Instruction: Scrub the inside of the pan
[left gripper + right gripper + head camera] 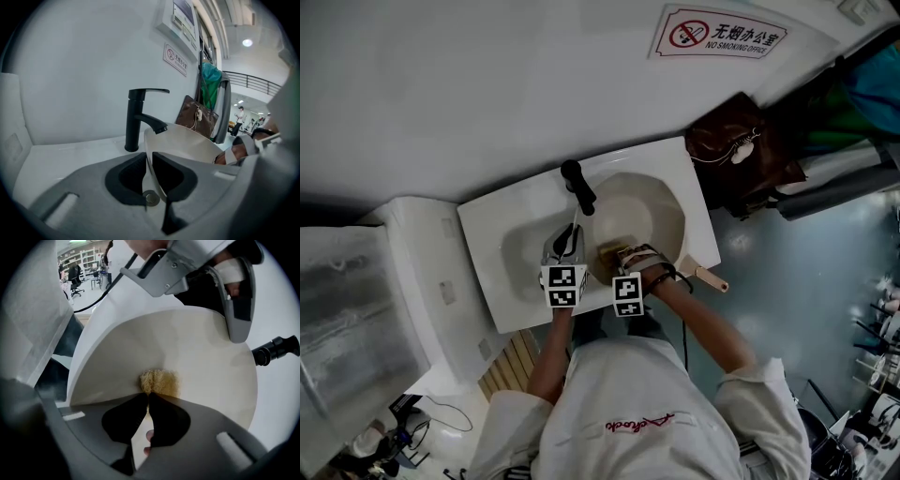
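Pinches sponge [159, 382] tight in right gripper [148, 401], pressed on pan [187, 348] interior straight ahead at frame centre; clamps pan rim with left gripper [149, 164].

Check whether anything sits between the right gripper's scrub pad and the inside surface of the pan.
Nothing visible does. The right gripper is shut on the scrub pad, which lies directly against the bare inside of the pan. The left gripper is shut on the pan's rim, clear of the pad.
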